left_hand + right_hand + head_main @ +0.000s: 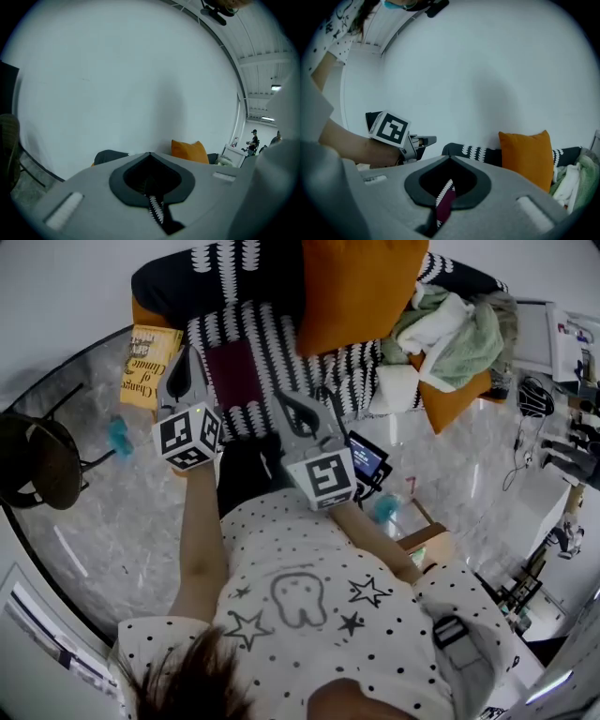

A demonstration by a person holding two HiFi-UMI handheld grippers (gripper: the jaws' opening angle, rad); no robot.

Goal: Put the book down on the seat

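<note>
While both pairs of tongs hang over the near side of the sofa, the yellow book (pixel 150 364) lies flat at the left end of the seat (pixel 281 357), printed cover up, just beside the seat's black-and-white patterned cover. A dark red rectangle (pixel 234 376) lies flat on that cover a little to the book's right.

The left tongs (pixel 186 367) are pressed together. In the left gripper view (pixel 151 187) the teeth mesh and nothing sits between them. From the head view their tip shows over the book's right edge. Their own camera looks mostly at the bare white wall, with only the top of the sofa and the orange cushion (pixel 190 151) above the jaws.

The right tongs (pixel 298 413) are near the middle of the seat's near edge, to the right of the left pair. In the right gripper view (pixel 445 187) they are also together and grip nothing. One row of white teeth shows there, and a dark red patch is seen through the slit beneath them. That view also catches the left pair's marker cube (pixel 391 129) at far left.

The orange cushion (pixel 361 287) leans at the far side of the seat. A heap of green and white cloth (pixel 450 329) lies at the seat's right end. A black stool (pixel 42 460) stands on the marble floor (pixel 122 521) to the left.
</note>
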